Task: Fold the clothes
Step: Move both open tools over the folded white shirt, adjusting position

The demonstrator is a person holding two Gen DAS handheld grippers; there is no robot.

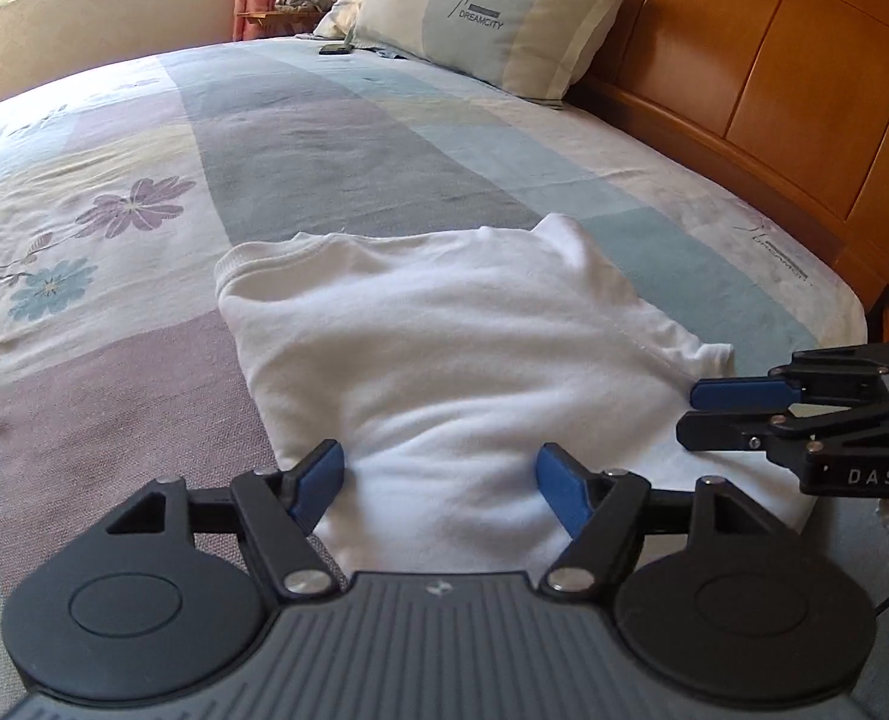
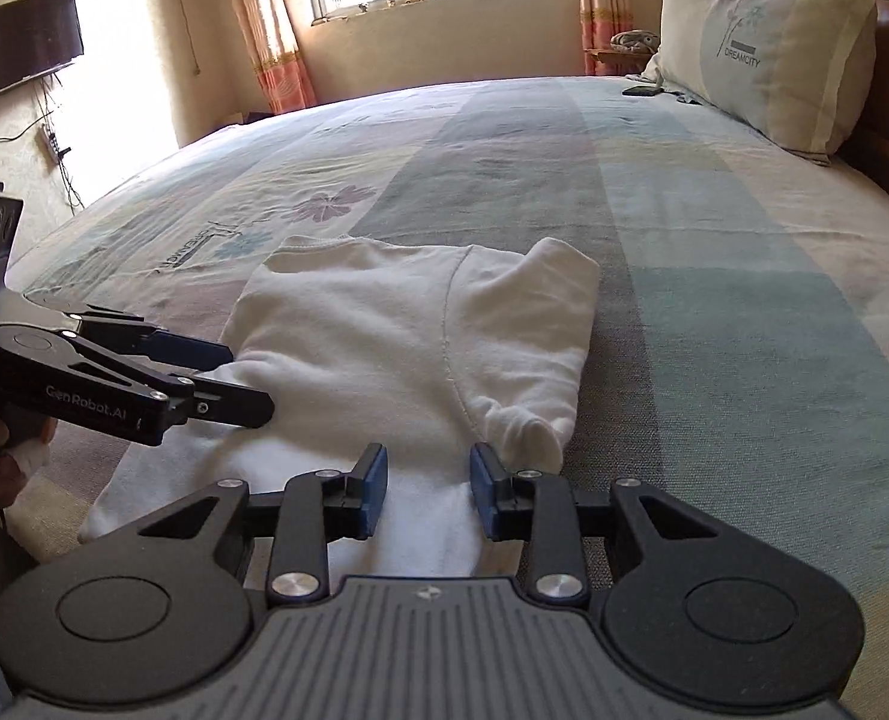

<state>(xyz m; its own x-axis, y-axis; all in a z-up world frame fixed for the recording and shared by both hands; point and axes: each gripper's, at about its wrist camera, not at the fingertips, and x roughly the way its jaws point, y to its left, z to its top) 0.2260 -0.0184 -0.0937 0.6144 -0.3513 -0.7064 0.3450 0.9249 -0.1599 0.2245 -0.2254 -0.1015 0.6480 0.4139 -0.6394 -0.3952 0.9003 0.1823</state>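
Shirt (image 1: pixel 444 348), white, spread near the front edge of the bed (image 1: pixel 354 150), both sides turned in to make a long narrow band. Ribbed neckline (image 1: pixel 234 264) at the far end; one short sleeve (image 2: pixel 522 420) doubled back along the right side, cuff bunched into a soft lump.

Left gripper (image 1: pixel 438 480) low over the near end, jaws spread wide, cloth lying between them but nothing pinched. Right gripper (image 2: pixel 429 492) just beside it on the sleeve side, jaws also apart though narrower, holding nothing.

Judged from this alone: either about to take the near end for a fold toward the neckline, or just let go after laying the band flat. Hard to settle between the two.

For any grip here: catch every layer at once, both grippers level and evenly spaced, so the stacked edges stay lined up. Mind the bunched cuff, likely to spill out sideways.

Fabric a limp, slightly fuzzy knit, creasing in soft rolls rather than sharp lines. Bedcover (image 2: pixel 714 240) beneath a coarser weave in pastel blocks with printed flowers, probably grippy enough to hold the lower layer.
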